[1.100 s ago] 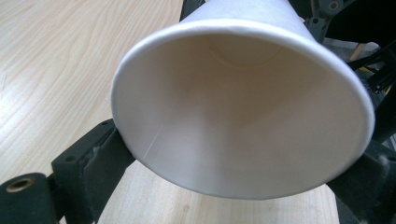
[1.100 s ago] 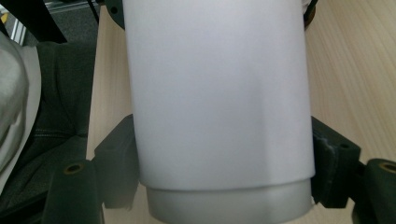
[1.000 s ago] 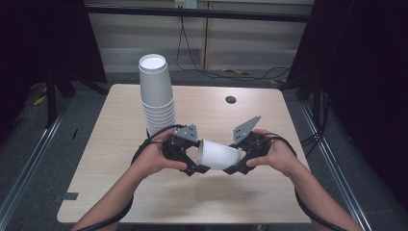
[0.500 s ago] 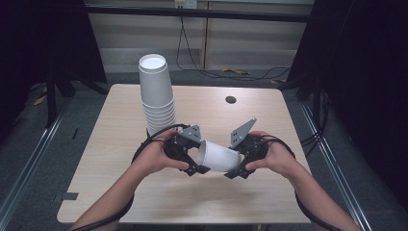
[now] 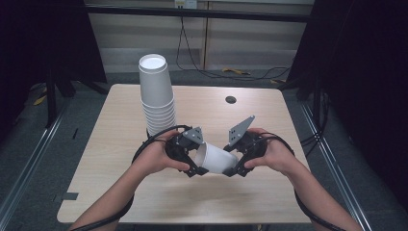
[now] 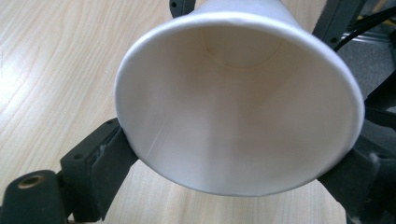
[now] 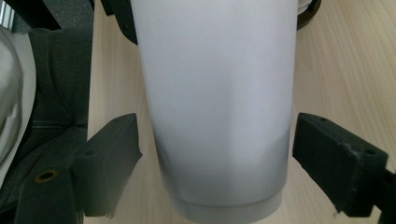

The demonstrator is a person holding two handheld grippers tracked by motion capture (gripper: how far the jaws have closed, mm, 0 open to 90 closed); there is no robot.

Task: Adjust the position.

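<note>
A white paper cup (image 5: 216, 159) lies on its side in the air between my two grippers, over the front middle of the table (image 5: 120, 192). My left gripper (image 5: 193, 162) has just been closing, and its pads press on the cup's open rim from both sides. In the left gripper view I look straight into the cup's mouth (image 6: 238, 107), with the left gripper (image 6: 236, 149) pinching it. My right gripper (image 5: 235, 167) faces the cup's base end. In the right gripper view the cup's wall (image 7: 217, 93) runs between the right gripper (image 7: 217, 128), whose jaws stand slightly off it.
A tall stack of white cups (image 5: 156, 96) stands upside down on the table's back left, just beyond my left hand. A small dark round hole (image 5: 231, 99) sits near the back edge. Dark frames and floor rails flank the table.
Both hands and the cup stay at nearly the same spot; no clear shift shows from above.
</note>
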